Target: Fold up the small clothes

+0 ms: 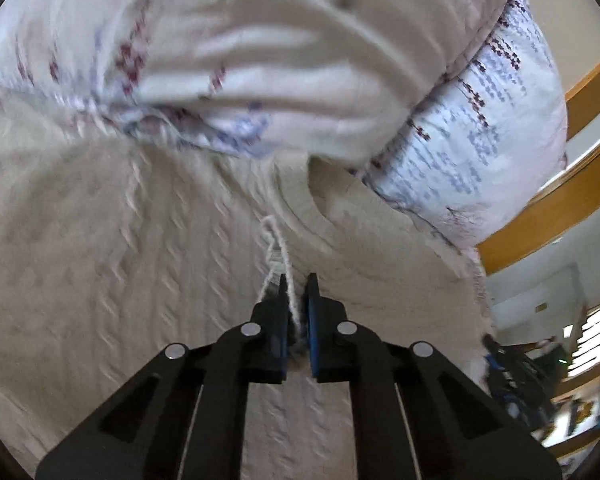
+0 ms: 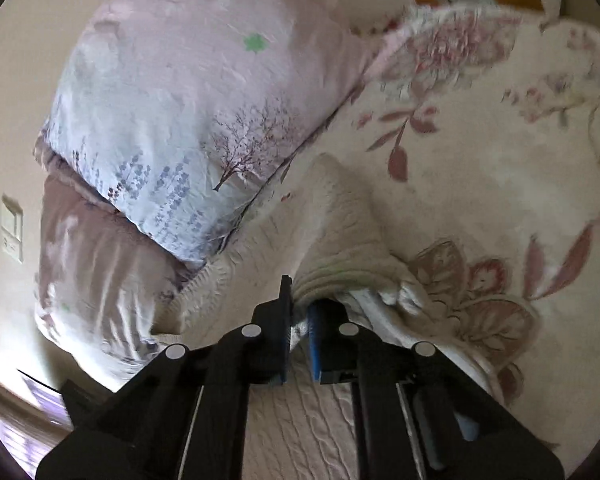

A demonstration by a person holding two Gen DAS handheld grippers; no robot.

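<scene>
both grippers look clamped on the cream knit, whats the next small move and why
Probably lift both together a little, to check the grip. The left gripper is shut on a yarn strand and edge of the cream knit sweater; the right gripper is shut on its ribbed edge, and the knit lies bunched against the pillow.

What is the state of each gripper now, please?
Left gripper: shut on the cream knit garment, by a yarn strand.
Right gripper: shut on the same garment's ribbed edge.
</scene>
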